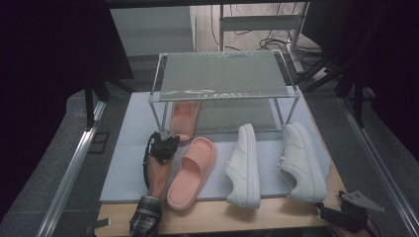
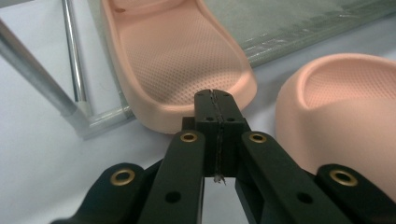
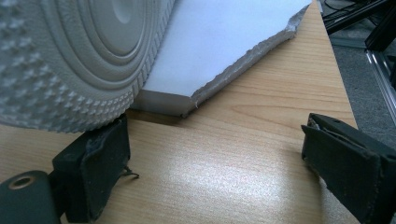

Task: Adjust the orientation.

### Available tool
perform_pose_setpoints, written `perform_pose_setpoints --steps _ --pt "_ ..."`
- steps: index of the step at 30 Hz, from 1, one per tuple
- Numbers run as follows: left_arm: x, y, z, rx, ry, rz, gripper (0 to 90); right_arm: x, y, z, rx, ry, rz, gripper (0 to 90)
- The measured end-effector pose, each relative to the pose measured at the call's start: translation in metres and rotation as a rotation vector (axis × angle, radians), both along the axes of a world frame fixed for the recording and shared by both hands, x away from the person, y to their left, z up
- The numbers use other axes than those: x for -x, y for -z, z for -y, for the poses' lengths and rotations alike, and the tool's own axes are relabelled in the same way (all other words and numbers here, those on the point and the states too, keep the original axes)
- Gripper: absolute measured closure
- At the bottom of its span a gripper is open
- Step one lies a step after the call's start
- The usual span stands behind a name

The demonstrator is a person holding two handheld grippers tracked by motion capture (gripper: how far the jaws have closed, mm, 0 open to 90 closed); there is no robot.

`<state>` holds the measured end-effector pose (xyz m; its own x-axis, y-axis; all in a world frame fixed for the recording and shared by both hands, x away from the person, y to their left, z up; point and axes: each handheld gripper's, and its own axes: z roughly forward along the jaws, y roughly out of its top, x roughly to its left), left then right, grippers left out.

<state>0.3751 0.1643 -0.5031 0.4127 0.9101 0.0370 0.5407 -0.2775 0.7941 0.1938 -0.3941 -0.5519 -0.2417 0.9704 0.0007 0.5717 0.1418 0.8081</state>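
One pink slipper lies on the lower shelf of the clear rack, its heel just beyond my left gripper. The second pink slipper rests on the white mat, right of that gripper, and its rounded toe is close by. My left gripper is shut with nothing between its jaws, tip near the shelved slipper's heel. Two white sneakers lie on their sides on the mat. My right gripper stands open over the wooden table, its left pad beside a sneaker's sole.
The rack's metal leg stands left of the left gripper. The white foam mat covers most of the wooden table. Aluminium rails run along both sides. Cables lie on the floor behind.
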Motion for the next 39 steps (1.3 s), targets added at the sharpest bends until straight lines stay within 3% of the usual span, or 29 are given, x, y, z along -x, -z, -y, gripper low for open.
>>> perform_pose_setpoints --steps 12,20,39 --pt "-0.015 0.001 0.006 0.02 -0.002 -0.007 89.7 0.0 -0.001 -0.001 0.001 0.004 -0.009 7.7" --pt "-0.023 0.002 0.01 0.008 0.0 -0.004 89.7 0.0 -0.001 -0.002 0.0 0.014 -0.007 7.7" --pt "-0.037 0.0 0.01 0.006 0.016 -0.043 89.6 0.001 0.001 0.0 -0.002 0.002 0.01 7.4"
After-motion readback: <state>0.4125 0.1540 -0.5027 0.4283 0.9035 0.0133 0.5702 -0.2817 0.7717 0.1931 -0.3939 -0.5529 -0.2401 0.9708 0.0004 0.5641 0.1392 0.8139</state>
